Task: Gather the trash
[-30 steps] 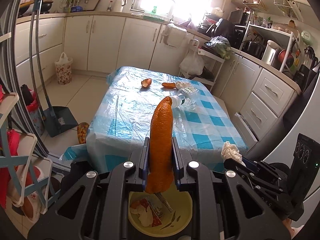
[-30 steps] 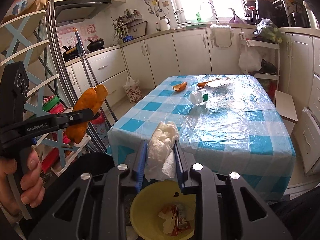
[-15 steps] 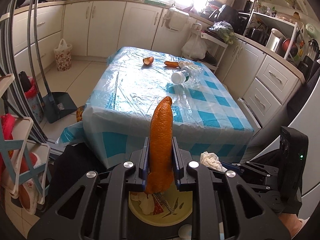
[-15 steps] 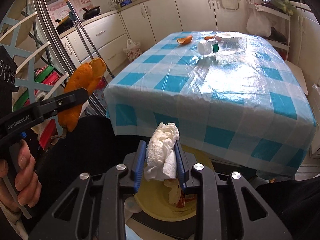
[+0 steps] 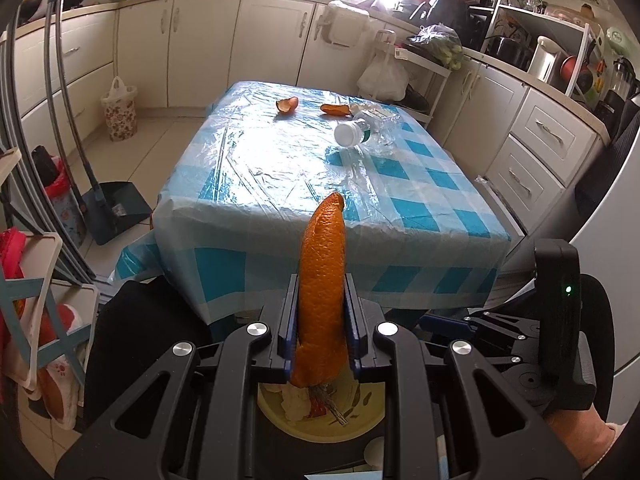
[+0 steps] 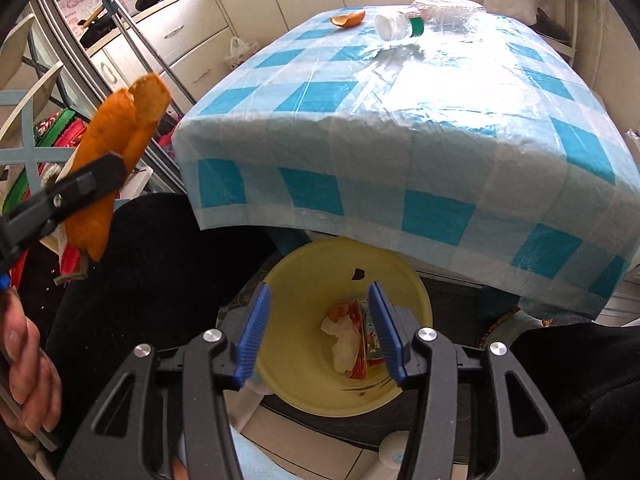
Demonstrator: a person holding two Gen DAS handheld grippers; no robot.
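The left gripper (image 5: 321, 332) pinched an orange peel (image 5: 322, 288), long axis upright, its lower end directly above the near rim of the yellow bowl (image 6: 304, 380). The right gripper (image 6: 322, 334) hung over the bowl, jaws spread and empty. More peel (image 5: 287, 104) and a bottle (image 5: 366, 130) lay far across the tabletop (image 5: 280, 168). Judged next: release straight down.

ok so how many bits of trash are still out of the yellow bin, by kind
orange peel: 3 (one in the left gripper at, two on the table at and)
plastic bottle: 1
total: 4
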